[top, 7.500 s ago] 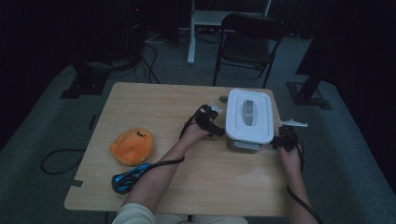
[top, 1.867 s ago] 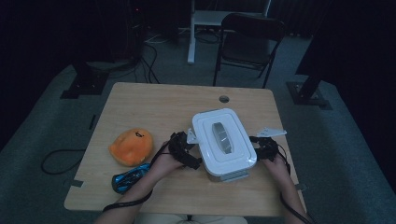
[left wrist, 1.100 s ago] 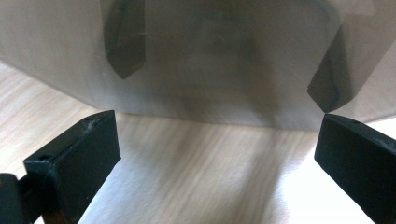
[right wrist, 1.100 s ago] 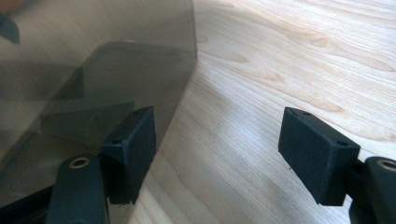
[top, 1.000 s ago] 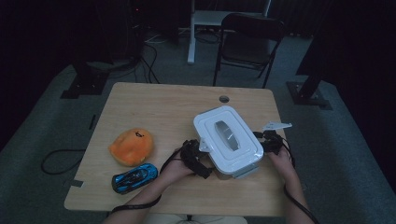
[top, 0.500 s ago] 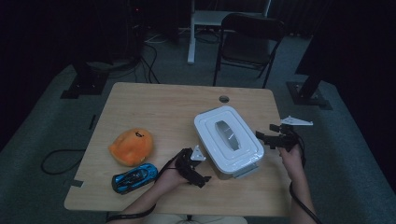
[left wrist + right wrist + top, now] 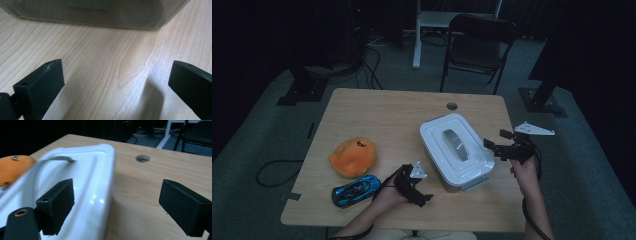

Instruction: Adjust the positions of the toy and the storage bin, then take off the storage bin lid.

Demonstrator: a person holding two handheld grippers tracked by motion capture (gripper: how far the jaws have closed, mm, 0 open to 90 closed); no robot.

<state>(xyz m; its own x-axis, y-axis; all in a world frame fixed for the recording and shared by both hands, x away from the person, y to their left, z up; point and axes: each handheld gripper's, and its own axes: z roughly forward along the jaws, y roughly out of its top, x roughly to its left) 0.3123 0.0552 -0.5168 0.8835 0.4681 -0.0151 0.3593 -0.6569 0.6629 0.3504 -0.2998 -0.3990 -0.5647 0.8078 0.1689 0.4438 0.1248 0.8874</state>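
We see a white lidded storage box (image 7: 456, 149) sitting on the wooden table (image 7: 382, 112), toward its right half and turned at an angle to the table's edges. Its lid is white with rounded corners, a raised rim and a grey handle (image 7: 454, 144) across the recessed middle; the body beneath looks translucent grey, and a clip sticks out at its near end. In the left gripper view the cloudy lower wall of the box (image 7: 100, 12) stands just beyond the jaws.

Our left gripper (image 7: 416, 187) rests low over the table just beside the box's near left corner, its 2 jaws spread wide with bare wood between them. Our right gripper (image 7: 499, 145) hovers at the box's right edge, jaws likewise parted and holding nothing; in the right gripper view 1 jaw hangs over the lid (image 7: 75, 185), the other over the table.

An orange plush toy (image 7: 353, 157) and a blue toy car (image 7: 356, 189) lie to the left.
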